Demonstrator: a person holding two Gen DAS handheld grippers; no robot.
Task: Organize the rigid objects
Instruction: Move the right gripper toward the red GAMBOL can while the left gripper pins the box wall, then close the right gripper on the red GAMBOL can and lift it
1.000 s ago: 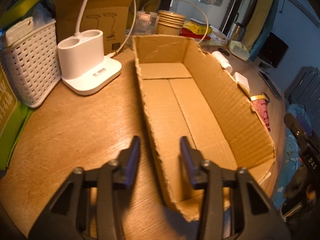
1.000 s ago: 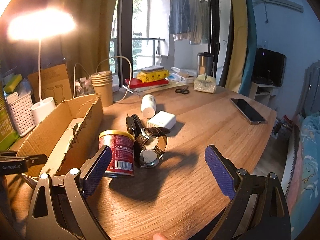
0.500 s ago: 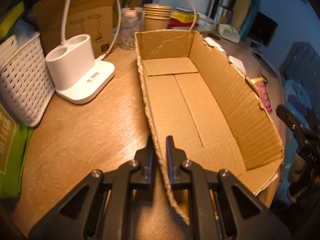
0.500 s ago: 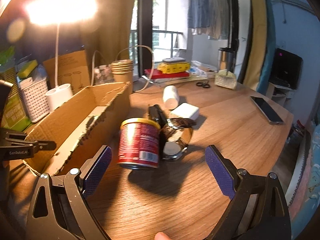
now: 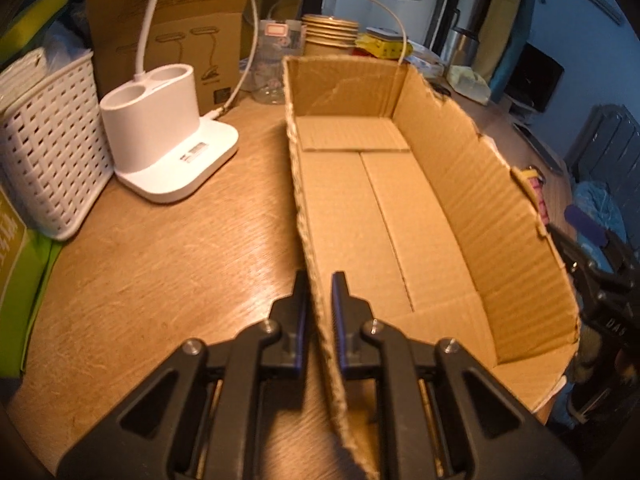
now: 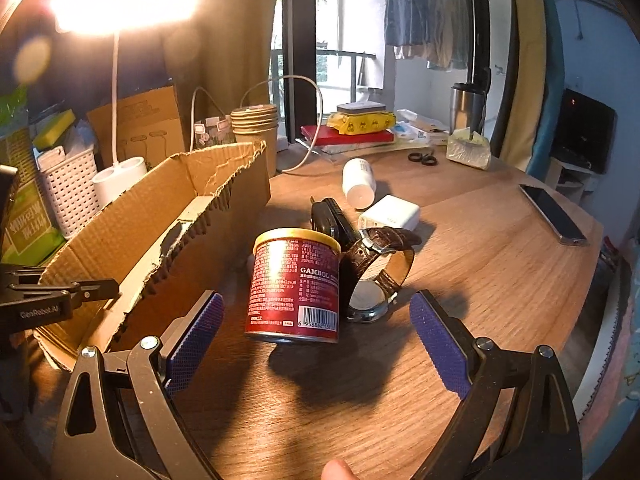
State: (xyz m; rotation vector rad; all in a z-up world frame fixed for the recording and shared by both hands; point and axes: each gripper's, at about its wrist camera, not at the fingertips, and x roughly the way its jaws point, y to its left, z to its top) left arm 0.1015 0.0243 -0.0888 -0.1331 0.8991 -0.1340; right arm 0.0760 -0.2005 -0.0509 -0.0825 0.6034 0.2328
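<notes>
An empty cardboard box (image 5: pixel 400 220) lies open on the wooden table. My left gripper (image 5: pixel 320 308) is shut on its near left wall, one pad on each side of the torn edge. In the right wrist view a red can (image 6: pixel 294 284) stands upright beside the box (image 6: pixel 132 232). Behind the can are a brown-strapped watch (image 6: pixel 380 268), a black key fob (image 6: pixel 332 220), a white charger (image 6: pixel 390 214) and a white bottle (image 6: pixel 358 182) on its side. My right gripper (image 6: pixel 316 312) is open, the can just ahead of its wide gap, neither pad touching it.
A white lamp base (image 5: pixel 160 136) and a white basket (image 5: pixel 48 152) stand left of the box. Paper cups (image 6: pixel 256 124), stacked books, scissors (image 6: pixel 422 158) and a tissue pack sit at the back. A phone (image 6: pixel 554 214) lies near the table's right edge.
My left gripper's jaws closed from open onto the box's left wall. My right gripper moved in towards the red can, which now looms larger between its fingers.
</notes>
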